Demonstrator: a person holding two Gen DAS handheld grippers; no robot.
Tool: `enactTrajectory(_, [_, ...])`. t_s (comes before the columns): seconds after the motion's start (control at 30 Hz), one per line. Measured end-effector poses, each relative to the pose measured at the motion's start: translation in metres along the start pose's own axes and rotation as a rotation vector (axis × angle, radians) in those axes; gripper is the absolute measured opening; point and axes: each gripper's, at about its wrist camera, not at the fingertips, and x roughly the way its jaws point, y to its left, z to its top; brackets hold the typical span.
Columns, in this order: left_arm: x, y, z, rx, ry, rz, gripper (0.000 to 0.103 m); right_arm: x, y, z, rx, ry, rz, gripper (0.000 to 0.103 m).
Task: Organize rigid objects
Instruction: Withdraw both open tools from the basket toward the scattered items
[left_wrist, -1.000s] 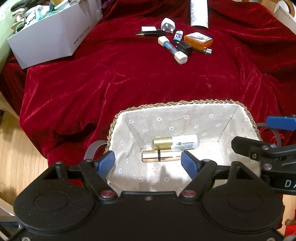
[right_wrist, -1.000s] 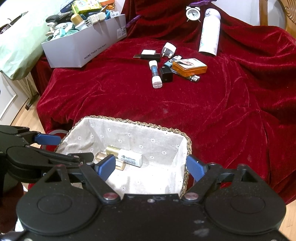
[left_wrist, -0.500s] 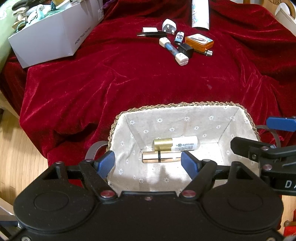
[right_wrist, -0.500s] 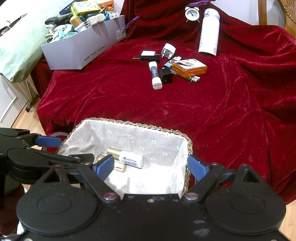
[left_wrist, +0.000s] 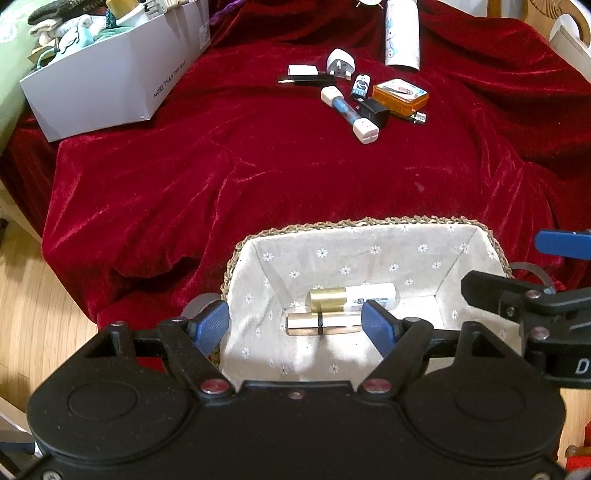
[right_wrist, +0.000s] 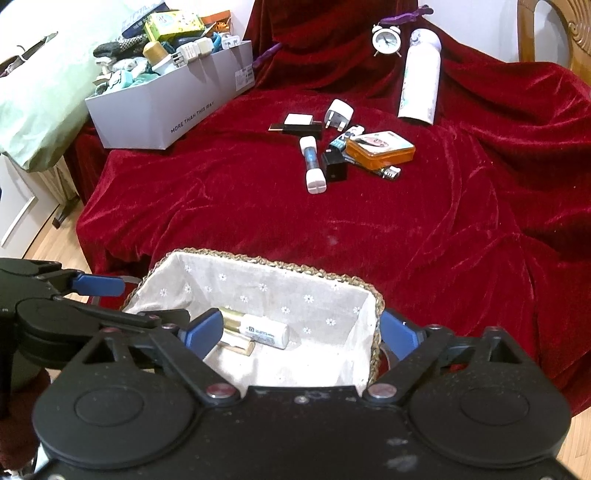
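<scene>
Right gripper (right_wrist: 301, 332) jaws just spread wider, gripping nothing, left gripper (left_wrist: 295, 325) also loose and empty over the basket (left_wrist: 369, 223) holding 2 tubes (left_wrist: 352, 297), so I'd lift clear of the rim, then grab from the pile (right_wrist: 343, 155) upcloth.

Probably a home: velvet-draped furniture (right_wrist: 424, 229), alarm clock (right_wrist: 386, 37), wood floor (left_wrist: 33, 295).
</scene>
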Motion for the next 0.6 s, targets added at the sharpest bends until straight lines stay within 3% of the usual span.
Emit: enactTrajectory(0.6, [0.000, 0.002, 0.012, 0.003, -0.039, 0.000, 0.074, -0.001, -0.008, 0.015, 0.009, -0.061, -0.034, 0.097])
